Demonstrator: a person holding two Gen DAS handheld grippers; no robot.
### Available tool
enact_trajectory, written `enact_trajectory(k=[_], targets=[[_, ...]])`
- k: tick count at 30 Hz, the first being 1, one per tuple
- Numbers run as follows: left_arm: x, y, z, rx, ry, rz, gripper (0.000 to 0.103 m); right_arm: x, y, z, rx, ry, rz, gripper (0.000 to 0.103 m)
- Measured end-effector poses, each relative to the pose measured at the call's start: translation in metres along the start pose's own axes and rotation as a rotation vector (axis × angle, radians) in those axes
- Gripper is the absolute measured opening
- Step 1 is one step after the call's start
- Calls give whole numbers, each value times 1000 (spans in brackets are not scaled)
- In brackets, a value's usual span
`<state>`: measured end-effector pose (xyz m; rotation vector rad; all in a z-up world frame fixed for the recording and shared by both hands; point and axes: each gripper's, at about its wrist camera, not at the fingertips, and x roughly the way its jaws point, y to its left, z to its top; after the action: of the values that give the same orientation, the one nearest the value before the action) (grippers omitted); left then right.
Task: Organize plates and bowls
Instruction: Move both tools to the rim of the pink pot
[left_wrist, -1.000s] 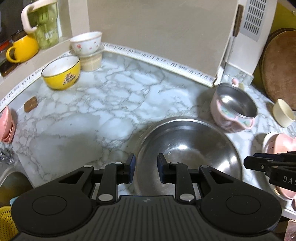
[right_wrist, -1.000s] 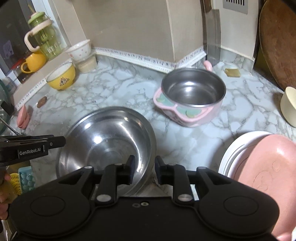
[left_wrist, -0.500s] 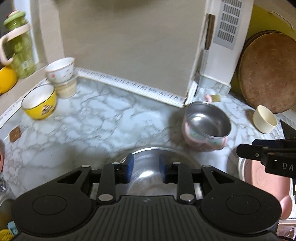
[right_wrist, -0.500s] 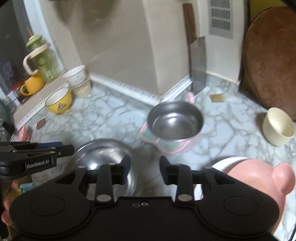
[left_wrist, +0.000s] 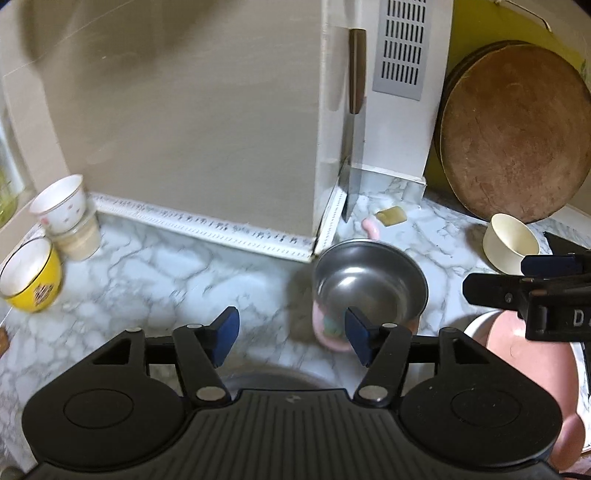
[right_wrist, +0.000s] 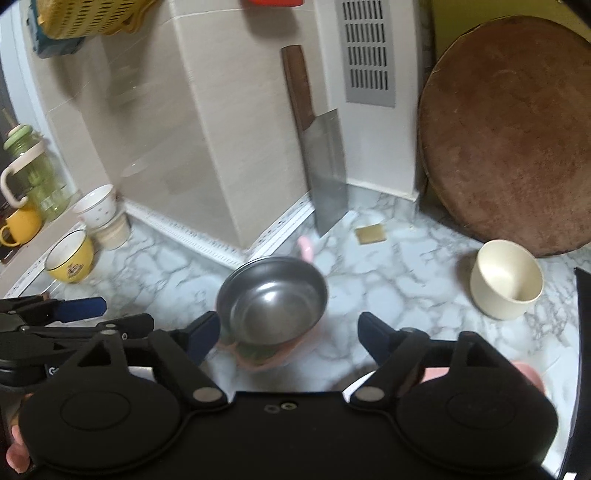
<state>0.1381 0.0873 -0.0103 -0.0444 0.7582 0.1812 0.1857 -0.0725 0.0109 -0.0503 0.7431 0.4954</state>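
Observation:
My left gripper (left_wrist: 291, 336) hangs above the marble counter (left_wrist: 155, 280), its jaws opening with nothing between them. Only the rim of the large steel bowl (left_wrist: 266, 376) shows under it. Ahead stands the pink bowl with a steel liner (left_wrist: 369, 291), apart from the fingers. My right gripper (right_wrist: 290, 334) is also opening and empty, with that pink bowl (right_wrist: 275, 299) on the counter just beyond its fingertips. A pink plate (left_wrist: 517, 354) lies on a white plate (left_wrist: 474, 328) at the right. The right gripper (left_wrist: 517, 284) shows at the right of the left wrist view.
A yellow bowl (right_wrist: 70, 256) and a white floral bowl (right_wrist: 96, 205) stacked on a beige cup stand at the far left. A cream bowl (right_wrist: 506, 278) sits at the right before a round cutting board (right_wrist: 509, 140). A cleaver (right_wrist: 325, 173) leans on the wall.
Both grippers have drawn back and risen from the large steel bowl, which has slipped almost out of view. Both pairs of jaws have gone from nearly shut to wide apart.

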Motion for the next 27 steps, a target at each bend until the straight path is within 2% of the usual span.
enact_trajectory(k=[2, 3, 7, 16, 21, 27], targets=[[8, -3, 6, 1, 2, -21, 73, 5, -5, 3, 3, 4, -3, 94], [13, -5, 9, 2, 7, -36, 76, 8, -8, 4, 8, 5, -10, 95], [33, -11, 21, -15, 35, -57, 76, 23, -17, 10, 23, 24, -27, 97], [87, -16, 33, -44, 100, -9, 76, 64, -41, 13, 67, 105, -59, 96], [113, -19, 34, -47, 137, 15, 76, 84, -45, 10, 54, 144, -66, 94], [134, -23, 33, -50, 163, 35, 76, 102, -43, 10, 30, 175, -70, 83]])
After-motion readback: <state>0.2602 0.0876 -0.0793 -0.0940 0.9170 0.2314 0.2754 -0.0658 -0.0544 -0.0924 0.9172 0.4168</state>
